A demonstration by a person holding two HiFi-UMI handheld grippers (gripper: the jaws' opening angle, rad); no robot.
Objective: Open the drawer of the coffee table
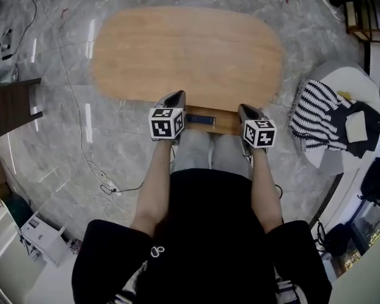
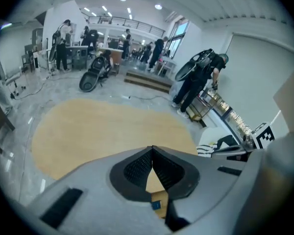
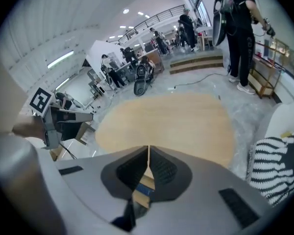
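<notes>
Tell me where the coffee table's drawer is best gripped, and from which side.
Probably the front wall's top edge of the drawer, approached from the person's side: it juts out from under the tabletop toward the person, open-topped, leaving that edge exposed.
</notes>
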